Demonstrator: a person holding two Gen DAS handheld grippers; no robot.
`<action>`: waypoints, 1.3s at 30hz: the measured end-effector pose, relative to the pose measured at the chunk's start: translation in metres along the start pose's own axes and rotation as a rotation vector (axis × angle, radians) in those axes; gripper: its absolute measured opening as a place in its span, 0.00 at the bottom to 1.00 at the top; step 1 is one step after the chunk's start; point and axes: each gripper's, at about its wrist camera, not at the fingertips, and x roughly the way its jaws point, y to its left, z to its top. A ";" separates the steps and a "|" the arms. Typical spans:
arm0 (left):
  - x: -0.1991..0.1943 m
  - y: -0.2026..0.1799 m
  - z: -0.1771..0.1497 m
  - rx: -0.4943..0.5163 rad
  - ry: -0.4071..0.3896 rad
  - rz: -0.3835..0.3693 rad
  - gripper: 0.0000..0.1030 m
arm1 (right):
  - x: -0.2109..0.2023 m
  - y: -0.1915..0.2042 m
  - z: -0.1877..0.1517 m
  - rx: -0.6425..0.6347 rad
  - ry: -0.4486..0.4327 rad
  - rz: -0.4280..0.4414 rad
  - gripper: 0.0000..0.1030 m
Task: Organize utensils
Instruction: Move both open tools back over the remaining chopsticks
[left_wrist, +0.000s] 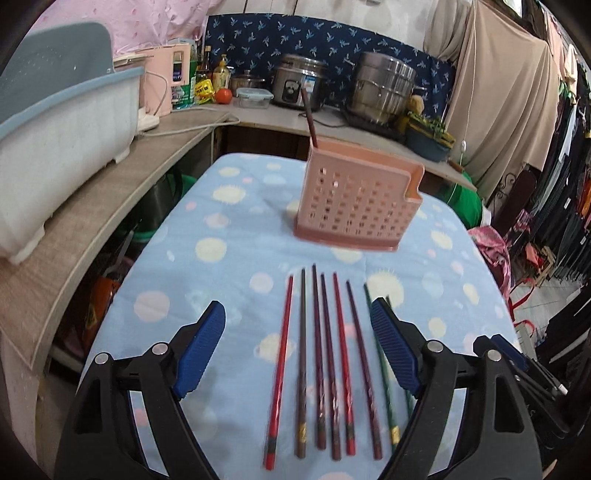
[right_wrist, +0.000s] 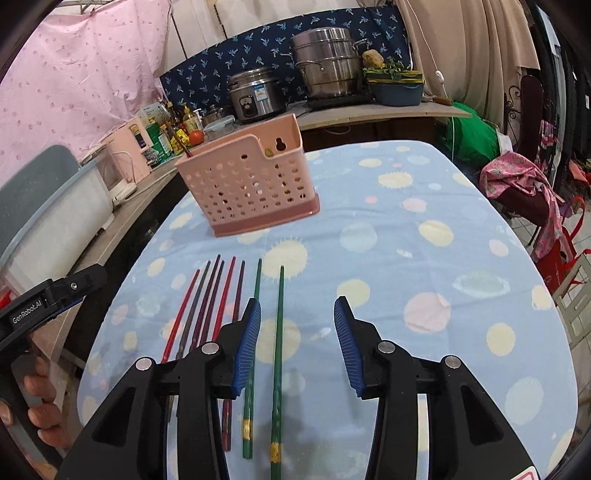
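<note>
Chopsticks (left_wrist: 325, 365) should be pinched singly at mid-length; both the left gripper (left_wrist: 297, 350) and right gripper (right_wrist: 295, 347) are held spread, empty.

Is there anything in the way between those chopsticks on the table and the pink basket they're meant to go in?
Nothing visible blocks them. The chopsticks lie in a row on the blue spotted cloth, and only bare cloth separates their tips from the pink holder. Both grippers, left and right, hover open above them, holding nothing.

L claw (left_wrist: 297, 345) & R claw (right_wrist: 297, 345) agape, empty
</note>
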 end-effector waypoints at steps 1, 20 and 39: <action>0.001 0.000 -0.007 0.006 0.007 0.003 0.75 | 0.000 0.000 -0.006 -0.003 0.007 -0.005 0.40; 0.012 0.014 -0.097 0.106 0.060 0.111 0.74 | 0.010 0.014 -0.087 -0.065 0.137 -0.015 0.40; 0.028 0.024 -0.118 0.121 0.118 0.155 0.66 | 0.011 0.020 -0.101 -0.088 0.142 -0.033 0.39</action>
